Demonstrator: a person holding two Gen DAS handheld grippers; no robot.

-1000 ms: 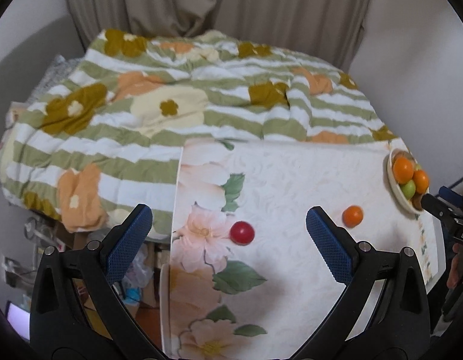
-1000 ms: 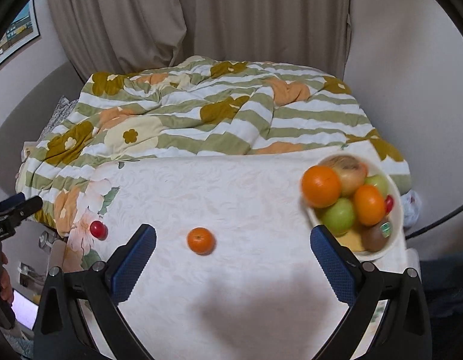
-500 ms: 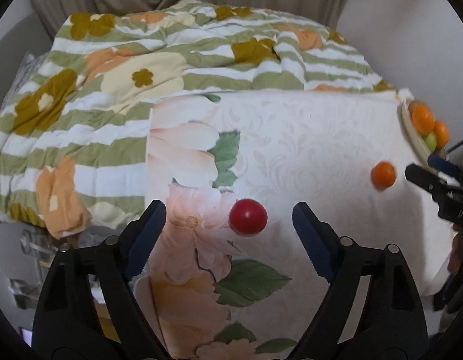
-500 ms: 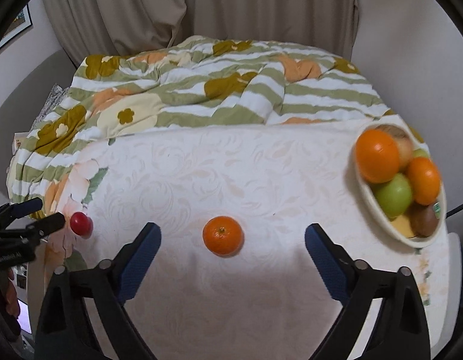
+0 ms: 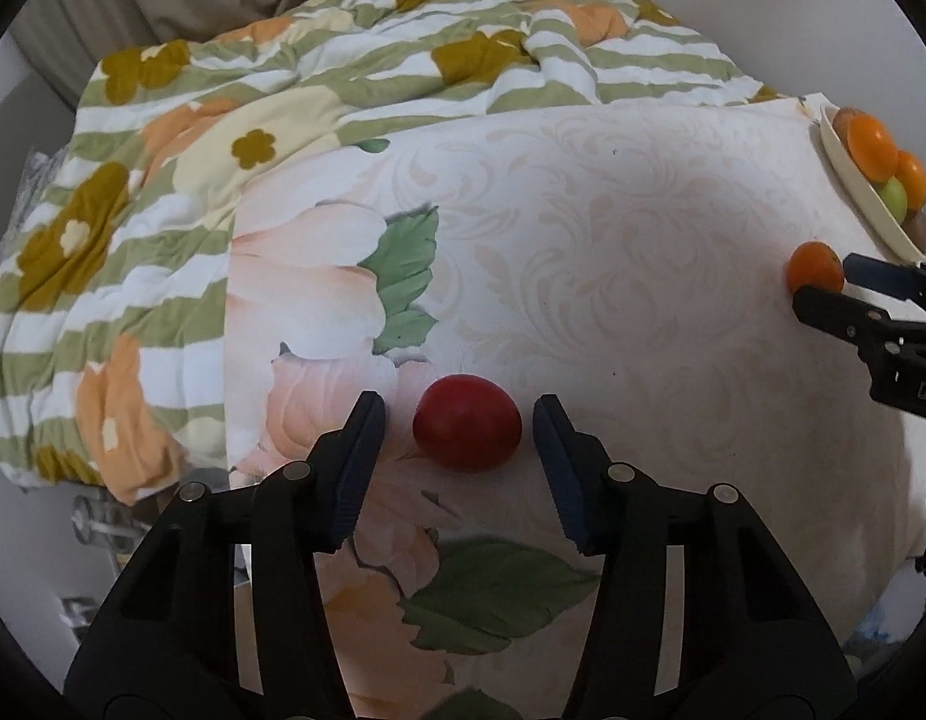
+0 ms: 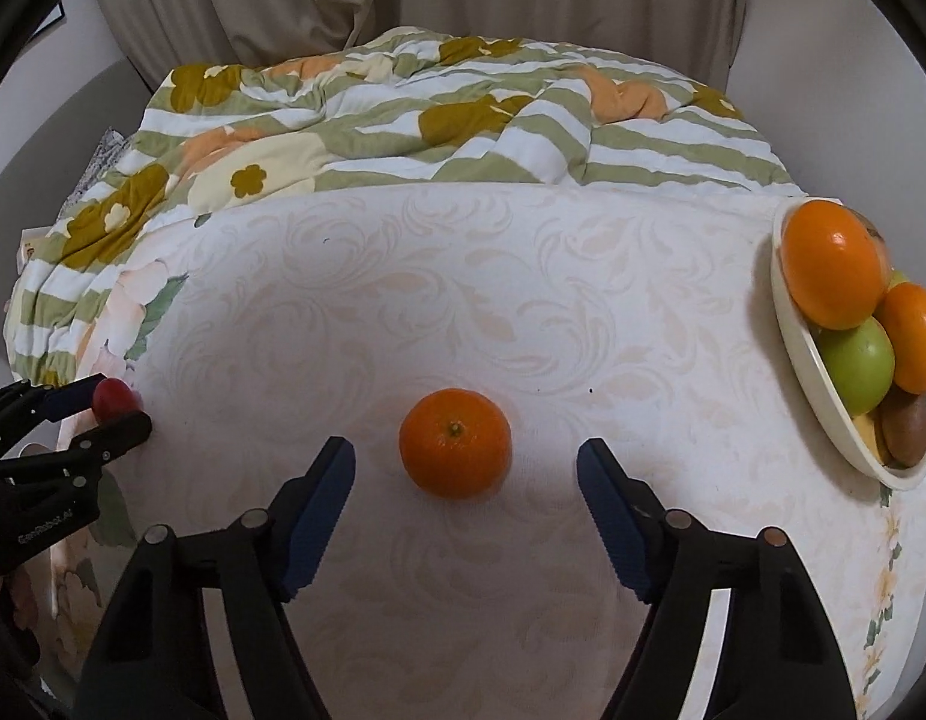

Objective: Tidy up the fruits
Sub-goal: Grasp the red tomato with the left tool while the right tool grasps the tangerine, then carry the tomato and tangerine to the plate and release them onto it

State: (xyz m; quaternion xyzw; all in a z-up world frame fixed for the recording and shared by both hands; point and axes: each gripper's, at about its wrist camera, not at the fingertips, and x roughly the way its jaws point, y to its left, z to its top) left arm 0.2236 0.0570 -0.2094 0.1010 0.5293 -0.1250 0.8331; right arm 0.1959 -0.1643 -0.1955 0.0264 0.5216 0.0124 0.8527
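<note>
On the counter [image 6: 583,312], a small red fruit [image 5: 467,430] lies between the closing jaws of the left gripper [image 5: 459,429], not yet touched on either side. The right gripper [image 6: 466,465] likewise closes around a mandarin [image 6: 455,443], with wider gaps. Both jaws are ungripped. Each fruit looks round and prone to roll, so centring it and squeezing gently seems wise before carrying it to the fruit bowl [image 6: 805,372] at the counter's right edge.
</note>
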